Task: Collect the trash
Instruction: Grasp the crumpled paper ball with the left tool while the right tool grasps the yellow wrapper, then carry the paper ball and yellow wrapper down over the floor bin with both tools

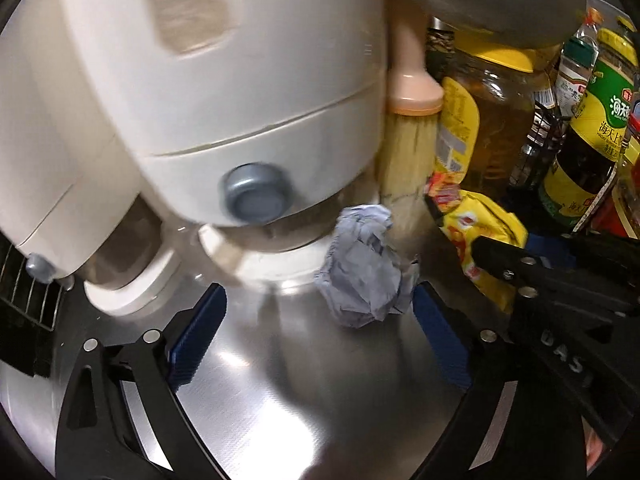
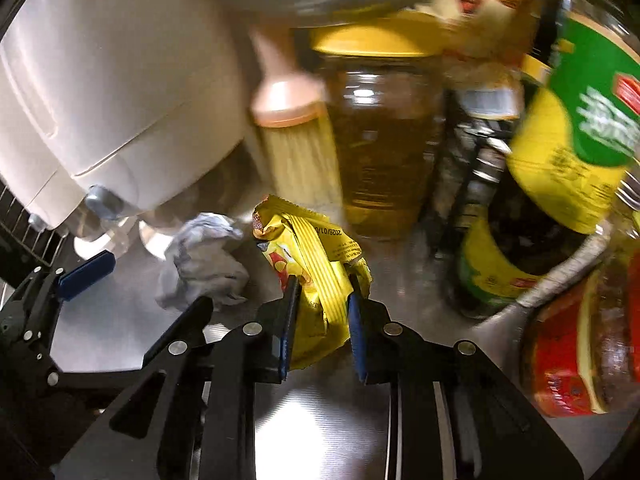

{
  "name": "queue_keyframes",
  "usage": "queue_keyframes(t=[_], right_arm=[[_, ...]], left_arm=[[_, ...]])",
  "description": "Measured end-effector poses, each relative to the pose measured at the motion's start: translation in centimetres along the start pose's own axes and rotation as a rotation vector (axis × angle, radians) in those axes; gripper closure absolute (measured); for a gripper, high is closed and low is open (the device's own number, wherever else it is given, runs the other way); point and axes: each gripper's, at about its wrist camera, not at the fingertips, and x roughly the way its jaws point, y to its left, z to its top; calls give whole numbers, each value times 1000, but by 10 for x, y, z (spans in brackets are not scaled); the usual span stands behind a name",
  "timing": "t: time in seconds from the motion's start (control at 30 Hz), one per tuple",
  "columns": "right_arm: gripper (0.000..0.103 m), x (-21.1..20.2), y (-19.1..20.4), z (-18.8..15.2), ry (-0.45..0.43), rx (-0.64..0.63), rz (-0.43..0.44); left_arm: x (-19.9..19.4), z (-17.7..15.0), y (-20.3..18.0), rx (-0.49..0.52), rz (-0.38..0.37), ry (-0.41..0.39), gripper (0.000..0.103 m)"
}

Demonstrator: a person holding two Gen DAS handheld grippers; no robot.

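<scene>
A crumpled grey paper ball (image 1: 364, 268) lies on the steel counter (image 1: 300, 380), just under the front of a white appliance. My left gripper (image 1: 318, 298) is open wide, and the ball sits between its blue pads, closer to the right one, with neither pad pressing on it. In the right wrist view the same ball (image 2: 204, 260) lies left of a yellow snack wrapper (image 2: 304, 240). My right gripper (image 2: 323, 292) is shut on that wrapper, its blue pads pinching the lower part. The wrapper (image 1: 480, 232) also shows in the left wrist view.
The white appliance (image 1: 200, 80) on round feet fills the left. A brush with a pink handle (image 1: 408, 140), a yellow-lidded jar (image 1: 500, 120), a soy sauce bottle (image 1: 592, 128) and a red-labelled jar (image 2: 580, 340) crowd the back and right. A black wire rack (image 1: 24, 292) sits far left.
</scene>
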Motion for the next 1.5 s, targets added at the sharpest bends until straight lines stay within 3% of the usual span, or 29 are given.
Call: queue_keyframes(t=[0.07, 0.17, 0.23, 0.3, 0.53, 0.83, 1.17, 1.5], right_arm=[[79, 1, -7, -1, 6, 10, -3], [79, 3, -16, -4, 15, 17, -6], [79, 4, -20, -5, 12, 29, 3], [79, 3, -20, -6, 14, 33, 5], [79, -20, -15, -22, 15, 19, 27], [79, -89, 20, -79, 6, -19, 96], [79, -141, 53, -191, 33, -91, 147], [78, -145, 50, -304, 80, -89, 148]], left_arm=[[7, 2, -3, 7, 3, 4, 19], [17, 4, -8, 21, -48, 18, 46], [16, 5, -12, 29, -71, 16, 58], [13, 4, -18, 63, -36, 7, 60], [-12, -13, -17, 78, -17, 11, 63], [-95, -69, 6, 13, -1, -7, 63], [-178, -185, 25, -89, -22, 4, 63], [-182, -301, 24, -134, -28, 38, 63]])
